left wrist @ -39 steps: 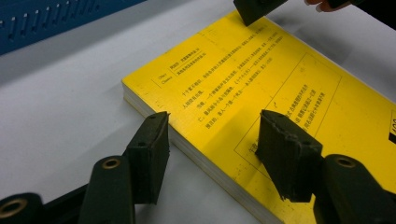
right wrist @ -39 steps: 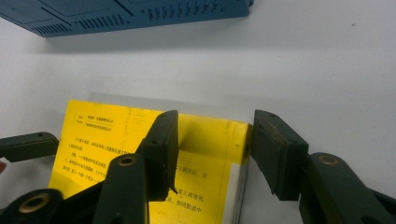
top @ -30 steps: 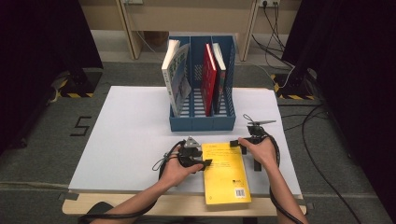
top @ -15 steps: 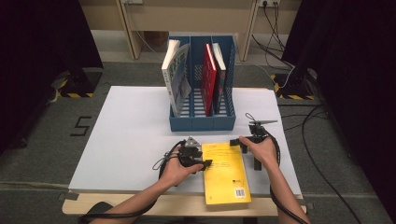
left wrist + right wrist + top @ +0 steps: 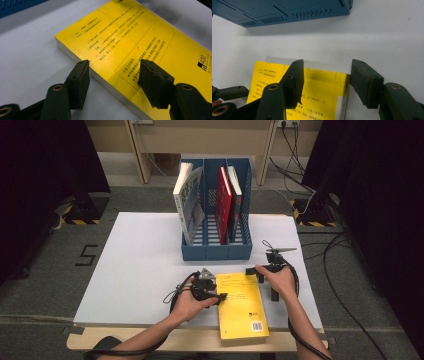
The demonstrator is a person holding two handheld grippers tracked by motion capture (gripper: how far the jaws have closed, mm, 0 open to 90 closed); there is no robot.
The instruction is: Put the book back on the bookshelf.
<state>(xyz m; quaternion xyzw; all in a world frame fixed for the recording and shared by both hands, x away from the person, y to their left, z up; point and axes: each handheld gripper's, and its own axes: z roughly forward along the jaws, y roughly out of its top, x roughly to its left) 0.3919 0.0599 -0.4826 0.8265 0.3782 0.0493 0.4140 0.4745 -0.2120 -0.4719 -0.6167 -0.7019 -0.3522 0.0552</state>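
High view: yellow book (image 5: 242, 304) lay flat at the tabletop's (image 5: 140, 265) near edge. Left gripper (image 5: 220, 297) sat at its left edge, jaws apart, straddling the edge without clamping. Right gripper (image 5: 261, 276) stood apart over the far right corner. Blue file rack (image 5: 215, 251) stood behind.

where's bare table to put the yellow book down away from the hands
The widest bare patch is the white table left of the blue file rack. A narrower strip lies right of the rack. The near edge is crowded: yellow book, left gripper, right gripper.
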